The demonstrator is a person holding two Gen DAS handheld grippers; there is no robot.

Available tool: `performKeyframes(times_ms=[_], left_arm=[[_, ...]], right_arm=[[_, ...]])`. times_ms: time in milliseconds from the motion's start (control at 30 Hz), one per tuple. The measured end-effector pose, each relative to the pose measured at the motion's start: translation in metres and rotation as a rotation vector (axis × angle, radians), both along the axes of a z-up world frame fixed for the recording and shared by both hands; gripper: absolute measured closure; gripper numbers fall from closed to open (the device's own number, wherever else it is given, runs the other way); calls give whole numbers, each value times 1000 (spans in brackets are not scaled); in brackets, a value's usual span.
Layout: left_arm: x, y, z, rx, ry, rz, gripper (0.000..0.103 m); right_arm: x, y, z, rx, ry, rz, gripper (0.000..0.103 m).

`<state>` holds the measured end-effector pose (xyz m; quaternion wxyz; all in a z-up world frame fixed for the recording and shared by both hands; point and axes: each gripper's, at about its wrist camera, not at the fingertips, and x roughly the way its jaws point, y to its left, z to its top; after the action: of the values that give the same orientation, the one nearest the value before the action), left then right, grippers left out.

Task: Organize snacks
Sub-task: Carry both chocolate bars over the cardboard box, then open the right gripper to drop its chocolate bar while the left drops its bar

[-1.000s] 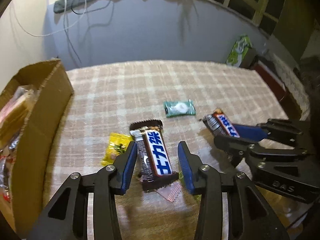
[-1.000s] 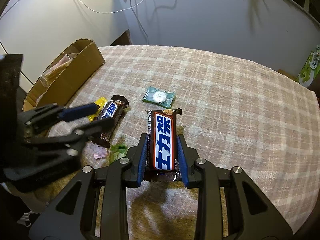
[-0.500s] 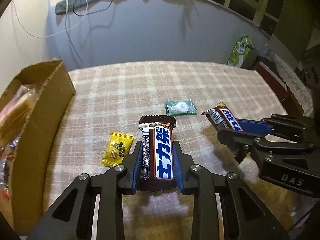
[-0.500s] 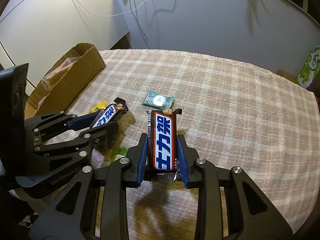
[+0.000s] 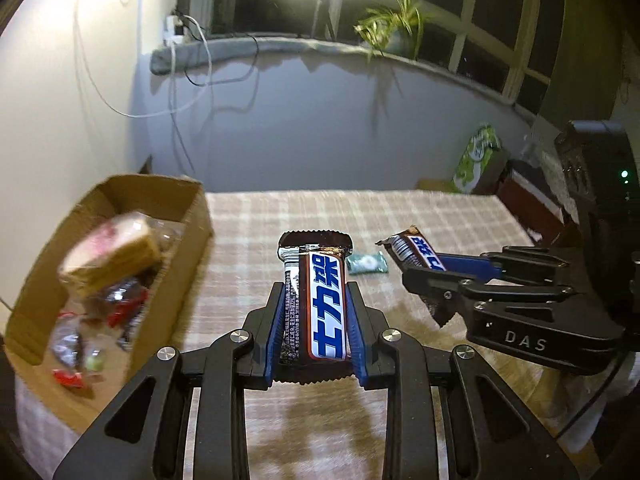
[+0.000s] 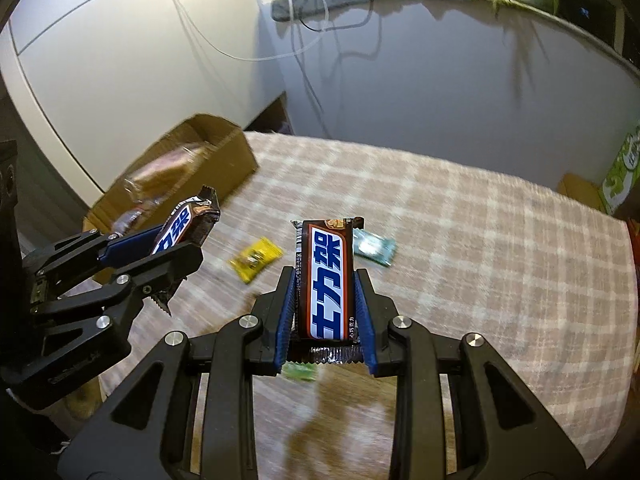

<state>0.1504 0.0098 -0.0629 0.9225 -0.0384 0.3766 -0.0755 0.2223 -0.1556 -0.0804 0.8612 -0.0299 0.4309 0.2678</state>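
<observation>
My left gripper (image 5: 316, 304) is shut on a brown chocolate bar (image 5: 320, 300) with blue lettering and holds it above the checked tablecloth. My right gripper (image 6: 326, 304) is shut on a second, matching chocolate bar (image 6: 328, 280), also lifted. Each gripper shows in the other's view: the right one (image 5: 424, 264) to the right, the left one (image 6: 180, 236) to the left. An open cardboard box (image 5: 120, 248) with several wrapped snacks stands at the left, also in the right wrist view (image 6: 192, 168). A teal packet (image 5: 366, 263) and a yellow candy (image 6: 256, 258) lie on the table.
A small green wrapper (image 6: 298, 370) lies under my right gripper. A green bag (image 5: 476, 160) stands past the table's far right edge. A grey wall runs behind the table, with a window ledge, cables and a plant (image 5: 394, 28) above it.
My left gripper closed on its chocolate bar and lifted it. Both grippers have risen with their bars and tilted up, bringing the box nearer on the left.
</observation>
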Motion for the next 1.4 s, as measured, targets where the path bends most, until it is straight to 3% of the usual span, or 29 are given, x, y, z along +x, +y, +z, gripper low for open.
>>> performKeyframes(times_ms=[233,533,1400], left_arm=[[-13,27,18,7,-64,51,76],[-22,72,24,-11,-87,135,76],[-30,156,12,-18,-64,297,76]], right_arm=[[-6,34,23,29,-43,48,74],[-5,85,36,52,-63,114,74],[15,206,21,60,-10,284,74]])
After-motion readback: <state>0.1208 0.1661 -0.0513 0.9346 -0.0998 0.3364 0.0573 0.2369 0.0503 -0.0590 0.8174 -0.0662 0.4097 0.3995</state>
